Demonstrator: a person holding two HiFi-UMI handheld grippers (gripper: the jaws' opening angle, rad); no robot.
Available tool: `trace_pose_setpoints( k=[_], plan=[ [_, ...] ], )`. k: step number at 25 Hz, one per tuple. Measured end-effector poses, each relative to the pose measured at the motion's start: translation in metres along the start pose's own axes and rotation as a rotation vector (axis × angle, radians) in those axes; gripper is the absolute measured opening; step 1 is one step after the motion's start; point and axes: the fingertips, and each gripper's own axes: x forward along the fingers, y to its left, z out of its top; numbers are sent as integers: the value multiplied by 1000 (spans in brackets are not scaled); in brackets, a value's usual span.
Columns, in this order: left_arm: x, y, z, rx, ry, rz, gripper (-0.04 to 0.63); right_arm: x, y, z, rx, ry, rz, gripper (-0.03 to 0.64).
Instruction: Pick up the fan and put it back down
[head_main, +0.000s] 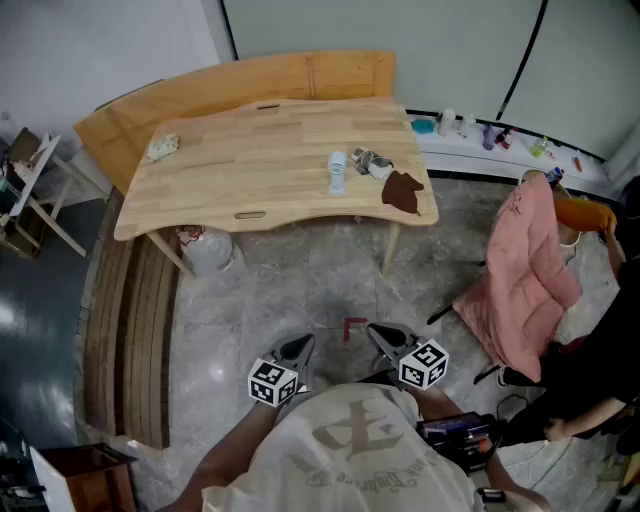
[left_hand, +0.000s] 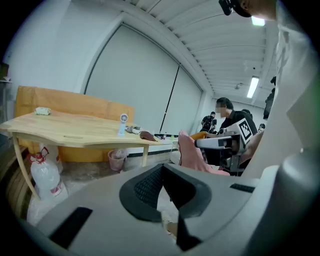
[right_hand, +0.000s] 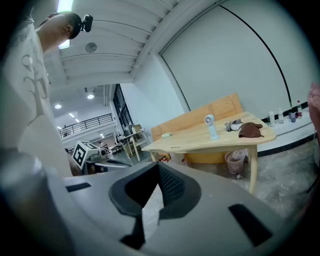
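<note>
The fan (head_main: 337, 172) is small, white and pale blue, and stands upright on the right part of the wooden table (head_main: 250, 150). It also shows far off in the left gripper view as the fan (left_hand: 122, 125) and in the right gripper view as the fan (right_hand: 211, 126). My left gripper (head_main: 300, 347) and right gripper (head_main: 383, 335) are held close to my body over the floor, well short of the table. The left gripper (left_hand: 162, 185) has its jaws together with nothing in them. The right gripper (right_hand: 159, 182) is likewise shut and holds nothing.
Beside the fan lie a grey bundle (head_main: 372, 162) and a brown cloth (head_main: 403, 190); a greenish packet (head_main: 162, 147) lies at the table's far left. A white bag (head_main: 205, 250) stands under the table. A chair with pink cloth (head_main: 530, 270) and another person (head_main: 600, 370) are at right.
</note>
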Motion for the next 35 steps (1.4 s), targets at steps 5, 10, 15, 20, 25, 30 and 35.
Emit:
trace_pose_setpoints(
  k=[5,10,15,20,25,30,35],
  plan=[
    [6,1,-2,-3,0,-5,11,-6,-6,0,57,-57,-12,14],
    [10,3,-2,-6,-3,-5,11,-5,-6,-10,46,-5,-20,14],
    [12,0,-1,-12,-2,-17,11,-5,-9,-10,47,18,-37,14],
    [19,0,-9,-20,29,-33,11,-8,-15,-16,71,22,-61,14],
    [36,-7,-1,-1,32,-59,11,-20,-29,-26,111,20,-95,14],
    [48,-9,9,10,49,-69,11,-16,-47,-24,124,39,-84,14],
    [62,4,21,3,78,-48,11,4,-58,-5,119,38,-38,14]
  ],
)
